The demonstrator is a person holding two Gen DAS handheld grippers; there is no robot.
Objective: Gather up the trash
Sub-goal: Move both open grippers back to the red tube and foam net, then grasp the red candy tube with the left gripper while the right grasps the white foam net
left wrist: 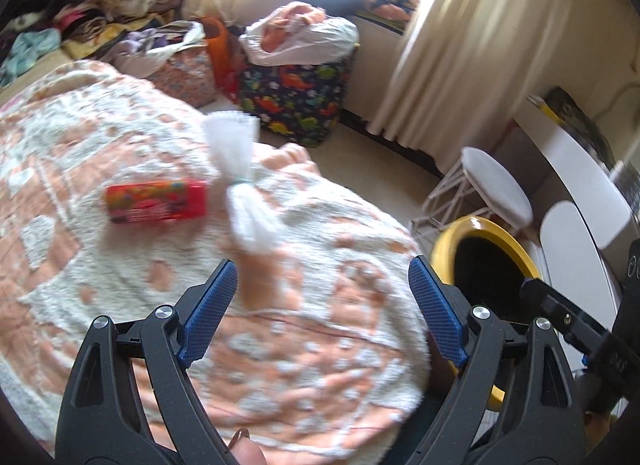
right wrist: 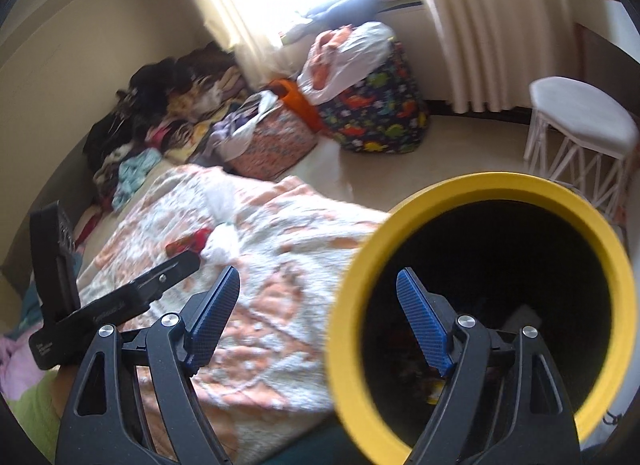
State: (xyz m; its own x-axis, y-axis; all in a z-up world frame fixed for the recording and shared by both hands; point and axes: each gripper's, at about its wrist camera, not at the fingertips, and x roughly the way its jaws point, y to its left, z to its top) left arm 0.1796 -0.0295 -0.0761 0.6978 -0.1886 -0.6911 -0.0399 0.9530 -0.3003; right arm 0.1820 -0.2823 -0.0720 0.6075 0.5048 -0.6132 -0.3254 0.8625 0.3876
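A red candy box (left wrist: 156, 201) and a white crumpled wrapper tied in the middle (left wrist: 244, 181) lie on the peach-and-white blanket (left wrist: 120, 273). My left gripper (left wrist: 322, 297) is open and empty, a short way before the wrapper. A yellow bin (right wrist: 480, 305) with a dark inside stands beside the bed. My right gripper (right wrist: 318, 305) is open and empty, its right finger over the bin's mouth. The box (right wrist: 188, 245) and wrapper (right wrist: 220, 245) also show in the right wrist view, beyond the left gripper's body (right wrist: 120, 297). Some trash lies dimly in the bin.
A dinosaur-print bag (left wrist: 296, 97) with a white plastic bag on top, a floral bag (left wrist: 184, 73) and a pile of clothes (left wrist: 80, 25) stand beyond the bed. A white stool (right wrist: 580, 133) and curtains (right wrist: 480, 25) are near the bin.
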